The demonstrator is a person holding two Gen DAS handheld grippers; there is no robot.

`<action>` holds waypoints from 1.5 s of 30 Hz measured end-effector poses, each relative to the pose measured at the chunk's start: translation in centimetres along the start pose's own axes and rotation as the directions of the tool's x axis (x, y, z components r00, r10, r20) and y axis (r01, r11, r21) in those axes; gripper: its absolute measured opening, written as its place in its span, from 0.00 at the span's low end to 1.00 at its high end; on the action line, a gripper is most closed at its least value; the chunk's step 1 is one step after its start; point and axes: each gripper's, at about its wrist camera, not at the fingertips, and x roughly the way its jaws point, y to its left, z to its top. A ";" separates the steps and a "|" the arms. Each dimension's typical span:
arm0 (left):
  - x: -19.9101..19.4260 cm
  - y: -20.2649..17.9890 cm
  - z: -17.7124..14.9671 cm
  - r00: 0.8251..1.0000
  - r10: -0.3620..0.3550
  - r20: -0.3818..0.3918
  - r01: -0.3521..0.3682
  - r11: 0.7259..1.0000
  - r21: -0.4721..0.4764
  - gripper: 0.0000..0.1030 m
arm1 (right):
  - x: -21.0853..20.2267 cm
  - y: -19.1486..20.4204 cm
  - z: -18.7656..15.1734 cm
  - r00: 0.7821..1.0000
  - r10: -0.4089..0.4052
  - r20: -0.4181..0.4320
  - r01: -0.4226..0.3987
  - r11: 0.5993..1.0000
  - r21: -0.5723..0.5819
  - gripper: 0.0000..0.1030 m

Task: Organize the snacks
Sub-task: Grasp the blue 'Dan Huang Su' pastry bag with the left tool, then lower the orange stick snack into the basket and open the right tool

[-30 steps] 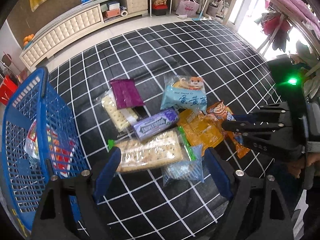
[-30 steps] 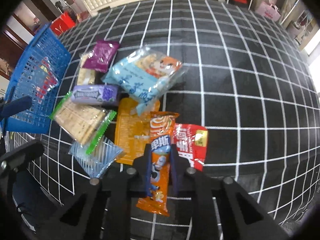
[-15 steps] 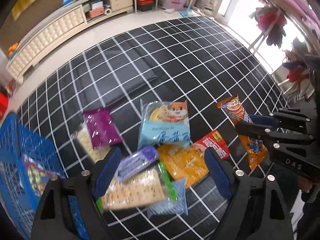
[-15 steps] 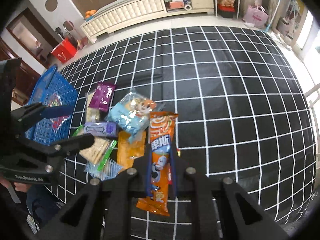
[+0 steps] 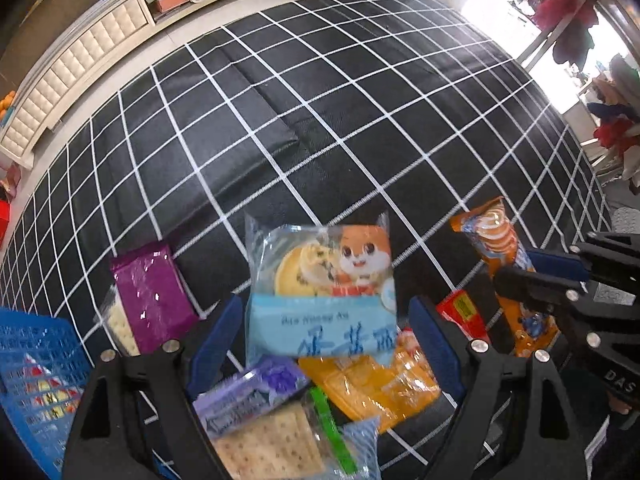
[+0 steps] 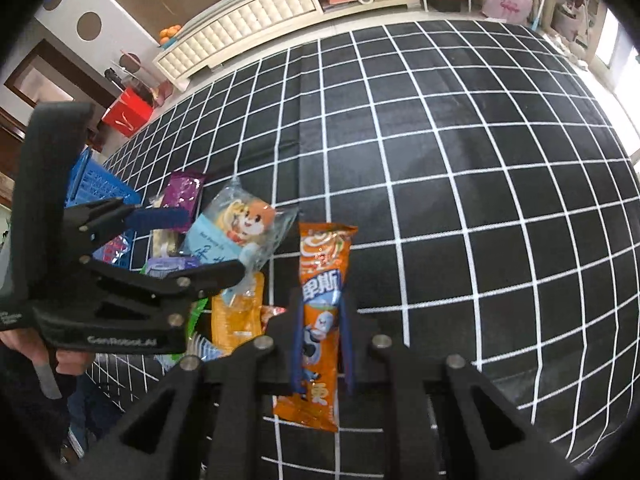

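My left gripper (image 5: 326,320) stands open, pointing steeply down, its blue pads on either side of a light blue squirrel-print snack packet (image 5: 320,280) without touching it. That packet lies on a pile with a lavender packet (image 5: 248,396), a cracker packet (image 5: 268,448), a yellow-orange packet (image 5: 372,384), a red packet (image 5: 460,312) and a purple packet (image 5: 150,296). My right gripper (image 6: 320,300) is shut on a long orange snack packet (image 6: 324,248), held off the mat to the right of the pile. The left gripper (image 6: 216,240) also shows in the right wrist view.
A blue mesh basket (image 5: 28,360) with a snack inside sits at the left of the pile. Everything lies on a black mat with a white grid (image 5: 360,100). A white low cabinet (image 5: 80,64) lines the far wall, and a clothes rack (image 5: 580,20) stands at the right.
My left gripper moved away from the basket and down over the light blue packet, still open. My right gripper lifted the orange packet off the pile and carried it right.
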 end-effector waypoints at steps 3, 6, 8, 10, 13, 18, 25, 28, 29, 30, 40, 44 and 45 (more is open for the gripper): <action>1.1 -0.3 0.5 1.000 0.016 -0.005 -0.016 1.000 0.014 0.81 | 0.4 -0.2 0.1 1.000 -0.005 -0.009 0.005 1.000 -0.002 0.20; 2.5 -0.7 1.0 0.999 0.041 -0.021 -0.041 0.999 0.016 0.81 | 0.6 -0.3 0.1 1.000 0.000 -0.017 0.000 1.000 -0.002 0.20; 2.8 -0.8 1.0 0.999 0.046 -0.021 -0.046 0.999 0.013 0.81 | 0.6 -0.3 0.1 1.000 -0.001 -0.018 0.001 1.000 -0.003 0.20; 2.8 -0.9 0.9 0.999 0.034 -0.019 -0.034 0.999 0.003 0.68 | 0.6 -0.2 0.1 1.000 -0.002 -0.019 0.002 1.000 -0.003 0.20; 2.1 -0.8 0.4 1.000 0.018 0.016 -0.018 1.000 -0.005 0.63 | 0.2 0.0 0.1 1.000 -0.010 -0.015 0.010 1.000 -0.007 0.20; -0.6 -0.1 -1.5 0.998 0.004 0.068 -0.001 0.999 -0.035 0.62 | -0.9 1.3 0.2 1.000 -0.030 -0.001 0.030 0.999 -0.023 0.20; -6.7 1.2 -3.9 0.984 -0.011 0.177 0.021 0.998 -0.056 0.62 | -4.6 4.9 0.2 0.997 -0.049 0.061 0.053 0.997 -0.057 0.20; -9.7 1.5 -5.6 0.975 -0.005 0.224 0.016 0.999 -0.050 0.62 | -6.3 7.2 0.1 0.994 -0.057 0.089 0.065 0.994 -0.090 0.20; -10.6 1.7 -6.0 0.971 -0.002 0.237 0.014 0.999 -0.050 0.62 | -6.8 7.9 0.1 0.993 -0.058 0.098 0.068 0.993 -0.101 0.20; -11.9 2.1 -6.6 0.967 0.004 0.256 0.010 0.999 -0.053 0.62 | -7.4 8.8 0.1 0.992 -0.058 0.109 0.071 0.991 -0.115 0.20; -19.9 7.2 -13.1 0.924 0.054 0.380 -0.007 0.992 -0.122 0.62 | -10.1 18.0 0.8 0.985 -0.003 0.172 0.043 0.972 -0.232 0.20; -21.8 10.1 -15.8 0.914 0.096 0.394 -0.029 0.985 -0.173 0.62 | -9.2 22.0 1.4 0.986 0.032 0.163 0.018 0.956 -0.293 0.20; -22.3 11.0 -16.6 0.912 0.109 0.396 -0.036 0.982 -0.188 0.62 | -9.0 23.0 1.4 0.986 0.047 0.161 0.004 0.953 -0.304 0.20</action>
